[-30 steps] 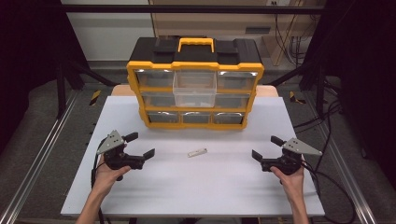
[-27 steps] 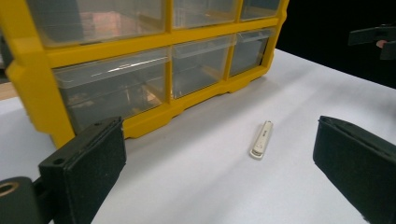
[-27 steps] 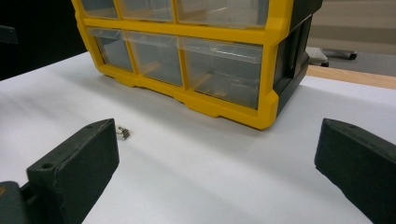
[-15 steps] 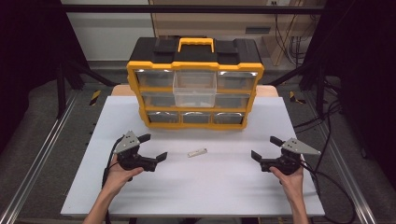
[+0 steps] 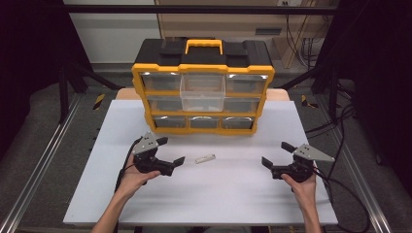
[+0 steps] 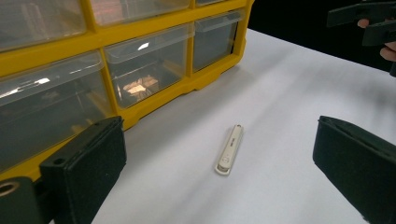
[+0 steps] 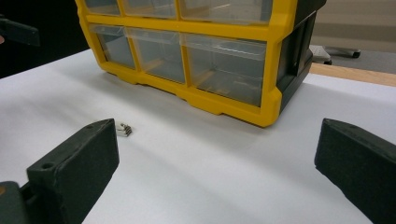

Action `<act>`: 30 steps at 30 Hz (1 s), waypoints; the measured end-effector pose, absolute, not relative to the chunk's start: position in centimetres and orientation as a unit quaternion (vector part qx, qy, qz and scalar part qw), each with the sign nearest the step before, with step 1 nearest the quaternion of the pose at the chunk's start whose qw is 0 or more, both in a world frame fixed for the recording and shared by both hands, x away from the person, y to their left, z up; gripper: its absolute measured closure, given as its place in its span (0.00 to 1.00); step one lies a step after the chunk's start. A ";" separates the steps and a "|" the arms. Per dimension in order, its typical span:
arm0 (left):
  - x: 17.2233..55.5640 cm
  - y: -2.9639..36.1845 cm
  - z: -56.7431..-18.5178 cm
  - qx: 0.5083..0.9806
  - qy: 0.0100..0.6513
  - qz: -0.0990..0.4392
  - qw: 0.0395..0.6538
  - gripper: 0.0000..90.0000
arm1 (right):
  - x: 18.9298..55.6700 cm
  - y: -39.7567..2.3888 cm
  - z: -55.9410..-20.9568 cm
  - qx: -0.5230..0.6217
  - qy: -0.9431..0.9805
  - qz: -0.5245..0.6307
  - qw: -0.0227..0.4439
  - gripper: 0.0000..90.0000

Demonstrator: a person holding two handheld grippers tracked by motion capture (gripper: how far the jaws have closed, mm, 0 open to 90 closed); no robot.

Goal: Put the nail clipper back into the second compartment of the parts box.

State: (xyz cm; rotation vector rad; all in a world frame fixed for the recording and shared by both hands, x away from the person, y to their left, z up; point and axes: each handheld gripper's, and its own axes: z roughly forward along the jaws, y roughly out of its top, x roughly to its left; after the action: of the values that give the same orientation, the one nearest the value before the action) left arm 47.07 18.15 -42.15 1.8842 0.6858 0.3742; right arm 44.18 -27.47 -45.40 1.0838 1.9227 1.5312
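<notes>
A small white stick-shaped object (image 5: 205, 158) (image 6: 229, 149) lies flat on the white table (image 5: 218, 194), a little in front of the yellow and black drawer organizer (image 5: 202, 87). My left gripper (image 5: 171, 151) is open just left of the stick, jaws wide and pointing at it, nothing between them. My right gripper (image 5: 276, 154) is open at the right of the table, well away from the stick, and empty. In the right gripper view the stick (image 7: 124, 130) shows end-on beside the left jaw. The organizer's top middle drawer (image 5: 202, 92) is pulled out.
The organizer (image 6: 116, 60) (image 7: 196, 51) stands at the back of the table with clear drawers, some holding small parts. Metal rails (image 5: 43, 160) run along both sides of the table. Cables (image 5: 340, 184) trail off the right edge. Bare table lies between the hands.
My left gripper has moved right and forward across the table toward the white stick, staying open. The right gripper has barely moved.
</notes>
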 end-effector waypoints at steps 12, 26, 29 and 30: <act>48.2 16.3 -42.3 0.797 0.281 0.148 0.513 0.04 | 44.1 -27.5 -45.4 0.390 0.698 0.556 0.225 0.01; 49.7 13.3 -43.0 0.820 0.273 0.136 0.484 0.03 | 44.1 -27.5 -45.4 0.389 0.700 0.554 0.227 0.01; 49.8 12.6 -43.3 0.827 0.270 0.134 0.475 0.03 | 44.1 -27.5 -45.4 0.390 0.699 0.555 0.227 0.01; 49.9 12.4 -43.4 0.829 0.268 0.133 0.473 0.03 | 44.1 -27.5 -45.4 0.389 0.700 0.554 0.228 0.01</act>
State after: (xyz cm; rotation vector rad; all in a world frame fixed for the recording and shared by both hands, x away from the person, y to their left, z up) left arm 49.86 12.41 -43.36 2.0285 0.6569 0.3257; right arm 44.13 -27.54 -45.39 1.0706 1.9288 1.5257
